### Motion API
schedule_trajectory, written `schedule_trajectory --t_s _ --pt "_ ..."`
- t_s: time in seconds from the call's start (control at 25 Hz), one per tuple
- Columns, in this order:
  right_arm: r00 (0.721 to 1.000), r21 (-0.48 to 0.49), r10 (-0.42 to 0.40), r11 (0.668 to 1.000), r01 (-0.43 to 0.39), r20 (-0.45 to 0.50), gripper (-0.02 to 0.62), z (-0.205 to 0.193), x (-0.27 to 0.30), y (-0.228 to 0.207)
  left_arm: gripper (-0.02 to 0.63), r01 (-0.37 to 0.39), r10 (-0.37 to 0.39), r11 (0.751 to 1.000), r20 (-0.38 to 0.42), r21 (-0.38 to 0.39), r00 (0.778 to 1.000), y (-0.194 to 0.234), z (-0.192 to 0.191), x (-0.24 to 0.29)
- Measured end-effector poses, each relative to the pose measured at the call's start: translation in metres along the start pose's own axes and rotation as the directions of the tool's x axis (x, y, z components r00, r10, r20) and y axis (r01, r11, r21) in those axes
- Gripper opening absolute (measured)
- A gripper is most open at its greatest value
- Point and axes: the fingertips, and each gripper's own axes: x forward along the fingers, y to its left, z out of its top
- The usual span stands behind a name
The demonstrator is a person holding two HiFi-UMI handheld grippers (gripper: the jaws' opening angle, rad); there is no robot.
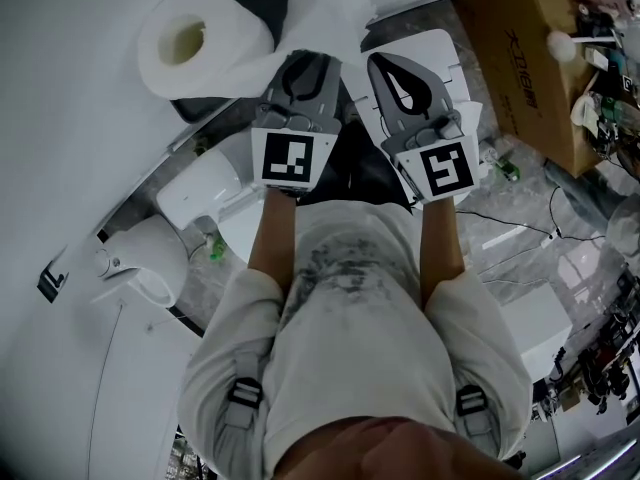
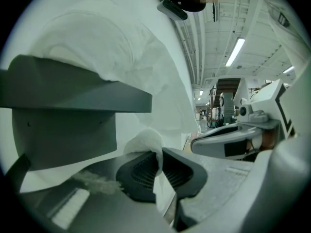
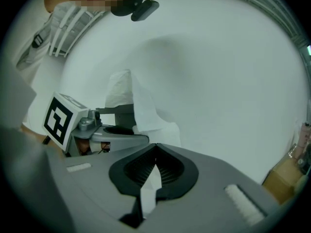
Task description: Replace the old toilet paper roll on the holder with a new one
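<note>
Light shirt (image 1: 350, 338) fills the foreground. Left gripper (image 1: 303, 68) and right gripper (image 1: 397, 68), just right of the toilet paper roll (image 1: 200, 38) at its dark holder (image 1: 215, 108), both pinch its paper tail (image 1: 322, 13). Cardboard box (image 1: 525, 63) farther right, print unreadable.

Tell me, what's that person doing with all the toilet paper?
A person holds a gripper in each hand, side by side at the wall. The left gripper is shut on a bunched fold of loose paper, and the right gripper is shut on a paper strip. A thick toilet paper roll sits at the dark holder, up and to the left of the grippers, with paper trailing off it towards them.
</note>
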Motion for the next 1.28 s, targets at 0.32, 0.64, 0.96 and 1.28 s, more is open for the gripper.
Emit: schedule_trajectory --t_s 0.32,0.64,0.96,1.28 --pt "1.000 0.009 -0.030 1.000 0.030 -0.005 0.003 0.002 -0.001 -0.003 0.021 -0.019 0.019 1.000 -0.008 0.020 1.000 0.002 0.002 0.002" --pt "0.997 0.015 -0.083 0.996 0.083 0.004 0.003 -0.001 0.002 -0.010 0.021 -0.101 0.101 0.995 -0.002 -0.002 0.995 0.004 0.002 0.007" --pt "0.995 0.012 -0.103 0.995 0.103 0.009 0.003 0.001 0.002 -0.016 0.020 -0.106 0.106 0.994 0.004 -0.005 0.994 0.004 0.005 0.008" --pt "0.994 0.024 -0.107 0.994 0.107 0.017 0.003 0.003 0.005 -0.019 0.020 -0.138 0.138 0.990 -0.005 -0.021 0.990 0.004 0.007 0.010"
